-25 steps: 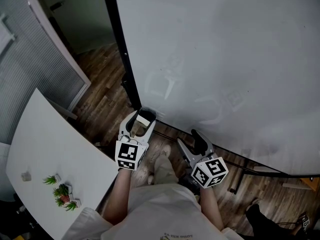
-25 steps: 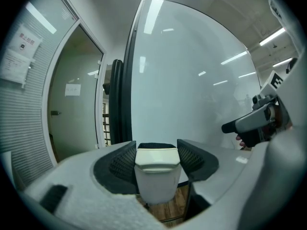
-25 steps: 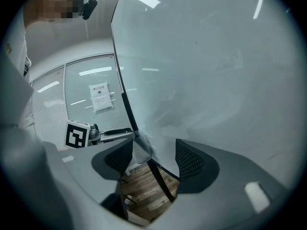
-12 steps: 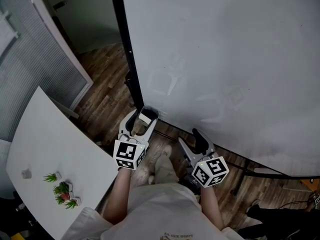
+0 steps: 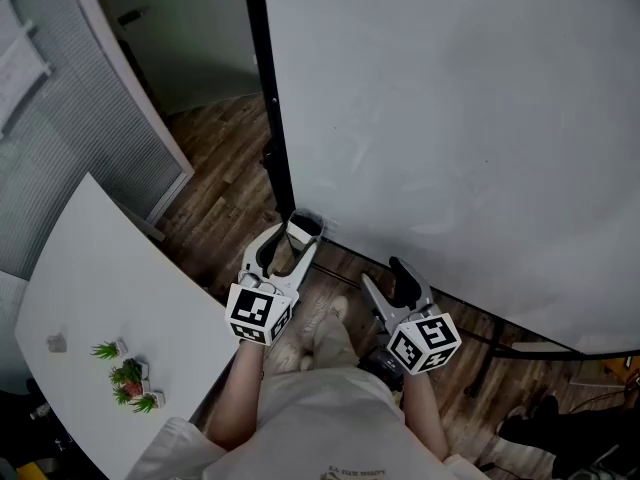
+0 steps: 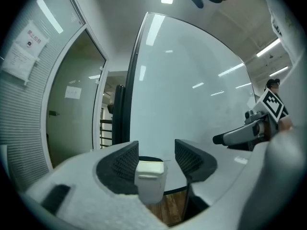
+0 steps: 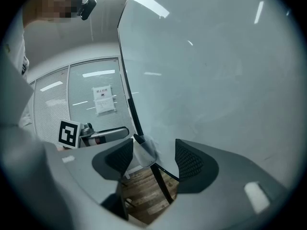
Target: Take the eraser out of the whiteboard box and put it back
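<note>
As seen from above the person's head, both hands face a large whiteboard [image 5: 450, 118]. At 7 o'clock the left gripper [image 5: 300, 226] reaches to the board's lower corner. The small white whiteboard box [image 5: 300, 234] sits there between its fingertips. At 5 o'clock the right gripper [image 5: 384, 277] hangs near the board, apart from the box.

Left gripper view: the box stands at 6 o'clock between the jaws. A cream block, which I take for the eraser [image 6: 149, 166], shows at its top. The jaws have just been closing and stand at a middling width. The box lies against the left pad, with a gap at the right pad.

Right gripper view: the jaws stand wide with nothing between them. The box shows beyond them, towards 9 o'clock, at the board's edge.

I judge that the eraser sits in its box. That fits a grasp about to lift it out, or a block just set back. Either way, the left jaws need to stay square to the block and clear of the box's rim.
</note>
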